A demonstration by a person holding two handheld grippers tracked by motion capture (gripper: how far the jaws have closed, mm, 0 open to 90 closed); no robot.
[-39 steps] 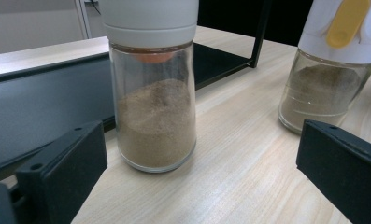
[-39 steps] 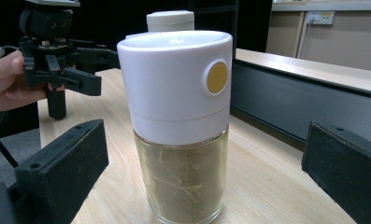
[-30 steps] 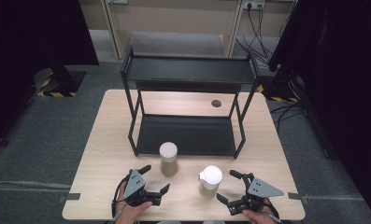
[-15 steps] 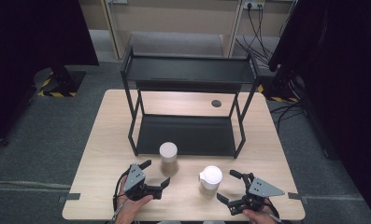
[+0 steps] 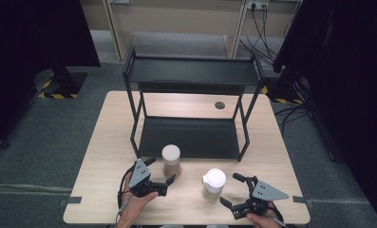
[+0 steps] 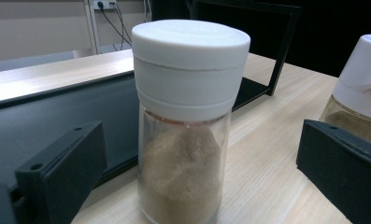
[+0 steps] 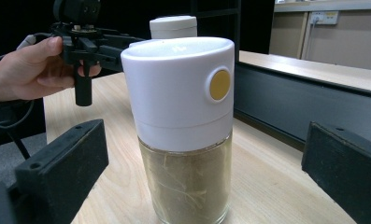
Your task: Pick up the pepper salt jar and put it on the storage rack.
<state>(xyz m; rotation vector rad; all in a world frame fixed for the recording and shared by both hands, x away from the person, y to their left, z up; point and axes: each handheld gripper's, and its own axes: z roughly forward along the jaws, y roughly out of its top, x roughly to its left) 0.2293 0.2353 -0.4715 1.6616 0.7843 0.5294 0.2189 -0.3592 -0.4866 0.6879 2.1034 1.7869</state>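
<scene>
Both spice jars, the round-lidded one (image 5: 171, 160) and the button-capped one (image 5: 213, 185), stand on the table (image 5: 105, 142) before the rack (image 5: 191, 114); left gripper (image 5: 161, 172) and right gripper (image 5: 232, 190) flank them with jaws apart, nothing grasped yet.

Spice jar (image 6: 183, 126) base cut by bottom edge in left gripper view. Second jar (image 6: 358, 88) cropped at right edge there. In right gripper view, farther jar's lid (image 7: 173, 27) mostly hidden.
</scene>
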